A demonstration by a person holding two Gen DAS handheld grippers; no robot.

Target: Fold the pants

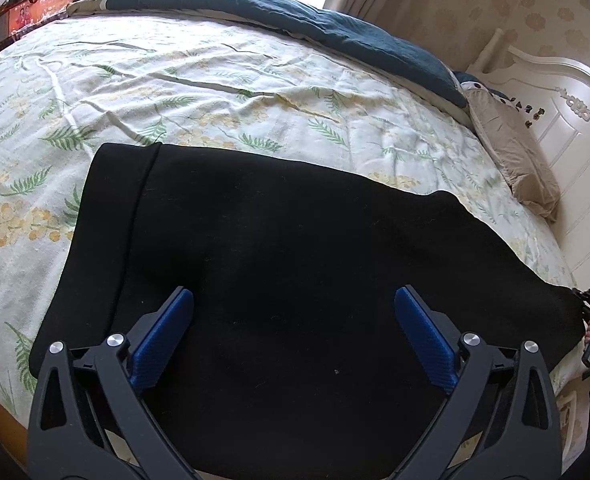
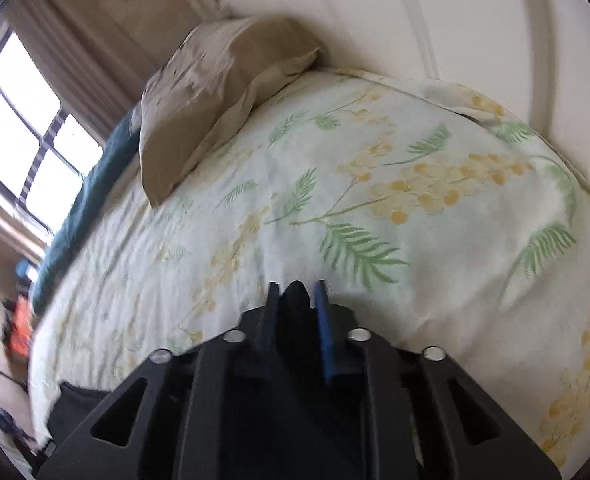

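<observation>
Two grippers. Left gripper (image 1: 293,312) jaws spread wide, empty, hovering over black pants (image 1: 295,248) lying flat on floral bedspread (image 1: 215,80), lower centre of frame. Right gripper (image 2: 295,300) clenched on dark pants fabric, visible at right edge of left view. Advice: keep pinched end taut, carry it over toward waistband at centre left, align edges before release. Right view blurred; pants' near edge cut off by bottom of frame.
</observation>
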